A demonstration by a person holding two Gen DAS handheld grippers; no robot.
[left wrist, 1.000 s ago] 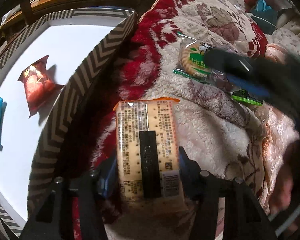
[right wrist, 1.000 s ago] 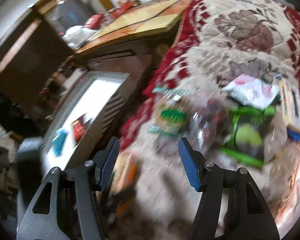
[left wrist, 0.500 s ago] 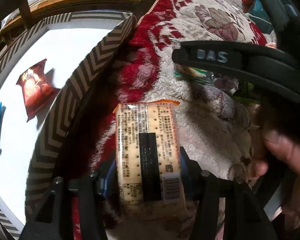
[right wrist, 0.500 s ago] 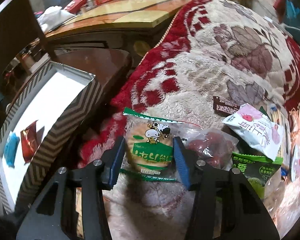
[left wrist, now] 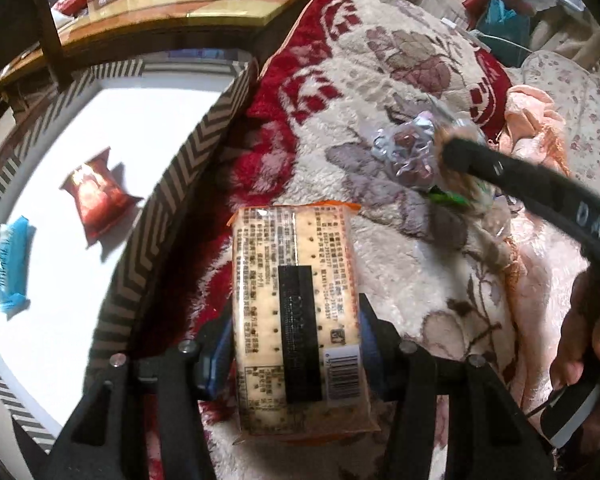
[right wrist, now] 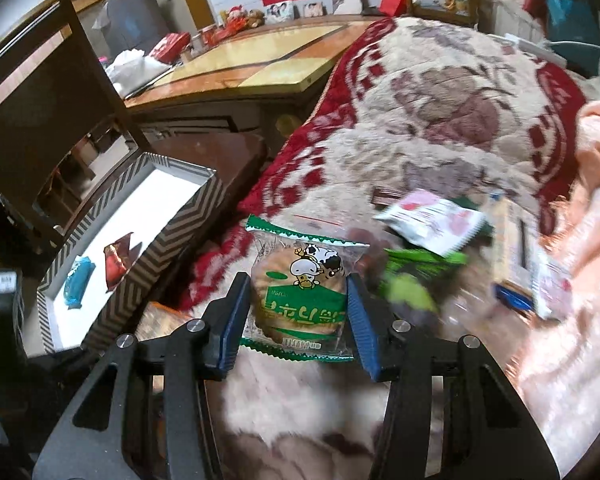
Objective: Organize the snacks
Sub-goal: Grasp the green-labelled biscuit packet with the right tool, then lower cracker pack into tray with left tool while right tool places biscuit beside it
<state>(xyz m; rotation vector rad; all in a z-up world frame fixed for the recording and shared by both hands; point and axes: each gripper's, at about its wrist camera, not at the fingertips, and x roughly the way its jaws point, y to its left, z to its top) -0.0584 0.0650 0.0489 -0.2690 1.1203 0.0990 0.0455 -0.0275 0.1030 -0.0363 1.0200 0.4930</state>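
Note:
My left gripper [left wrist: 294, 344] is shut on a long cracker pack [left wrist: 296, 312] with an orange edge, held over the blanket beside the zigzag-patterned box [left wrist: 172, 184]. The box [right wrist: 156, 252] holds a red snack bag [left wrist: 98, 196] and a blue snack bag [left wrist: 12, 266] on its white floor. My right gripper [right wrist: 296, 316] is shut on a green-and-clear cookie pack with a cow picture [right wrist: 300, 300], lifted just above the blanket. The right gripper's black arm crosses the right of the left wrist view [left wrist: 540, 196].
A red-and-cream floral blanket [right wrist: 440, 92] covers the surface. More snacks lie at the right: a white-pink packet [right wrist: 432, 220], a green packet [right wrist: 416, 276], a clear wrapped one [left wrist: 404, 152]. A wooden table [right wrist: 260, 64] stands behind.
The right gripper closed on the cow cookie pack and lifted it off the pile toward me. The left gripper kept the cracker pack, nearly still beside the box.

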